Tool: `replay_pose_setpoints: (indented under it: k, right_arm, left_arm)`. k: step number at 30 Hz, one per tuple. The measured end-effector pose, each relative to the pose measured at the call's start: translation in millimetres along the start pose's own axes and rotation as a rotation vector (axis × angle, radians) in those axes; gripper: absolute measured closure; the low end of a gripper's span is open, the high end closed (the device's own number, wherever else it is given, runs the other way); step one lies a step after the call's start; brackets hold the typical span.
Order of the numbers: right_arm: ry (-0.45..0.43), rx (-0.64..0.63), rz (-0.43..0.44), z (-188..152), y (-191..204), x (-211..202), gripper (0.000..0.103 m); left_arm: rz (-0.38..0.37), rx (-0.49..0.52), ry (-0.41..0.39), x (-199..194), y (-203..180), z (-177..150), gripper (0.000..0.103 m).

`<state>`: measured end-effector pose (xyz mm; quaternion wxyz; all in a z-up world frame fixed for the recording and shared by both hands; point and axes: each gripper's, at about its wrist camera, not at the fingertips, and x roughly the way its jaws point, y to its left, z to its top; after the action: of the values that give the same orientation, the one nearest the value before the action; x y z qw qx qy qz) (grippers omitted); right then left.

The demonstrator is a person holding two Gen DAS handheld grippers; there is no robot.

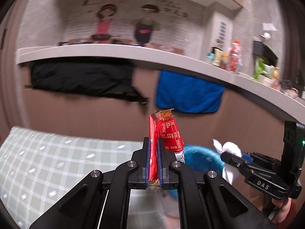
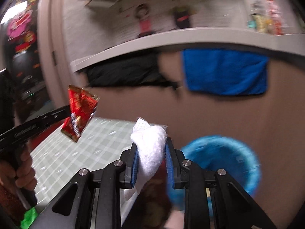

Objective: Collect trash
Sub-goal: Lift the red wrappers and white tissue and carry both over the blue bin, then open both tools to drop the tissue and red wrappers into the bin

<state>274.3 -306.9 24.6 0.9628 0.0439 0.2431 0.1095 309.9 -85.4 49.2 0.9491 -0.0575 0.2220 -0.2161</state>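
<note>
Two tongs [image 1: 153, 143]: one wrapper [image 1: 165, 131], one tissue [image 2: 149, 148]

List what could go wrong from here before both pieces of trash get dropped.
1. The red wrapper sticks far out of the left gripper; it might slip loose.
2. The white tissue hangs loosely from the right gripper and may snag instead of falling into the blue bin.
</note>
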Motion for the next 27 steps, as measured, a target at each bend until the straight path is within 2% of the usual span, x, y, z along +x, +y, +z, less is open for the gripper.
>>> replay_pose_setpoints:
  k: [4,8,15,27]
  right_arm:
    - [-0.053,0.046,-0.119,10.3,-48.5,-19.5,0.080]
    - [-0.072,0.084,-0.194,11.9,-82.6,-27.2,0.080]
    - [-0.040,0.122,-0.230,-0.4,-112.4,-8.4,0.080]
    - [0.019,0.160,-0.230,-25.5,-134.9,33.7,0.080]
  left_arm:
    - [-0.090,0.013,0.029,45.7,-42.5,2.6,0.096]
    - [-0.134,0.004,0.068,81.3,-68.3,-3.6,0.096]
    - [-0.166,0.002,0.096,117.8,-83.0,-23.8,0.096]
    - [-0.132,0.022,0.136,157.6,-85.3,-56.4,0.096]
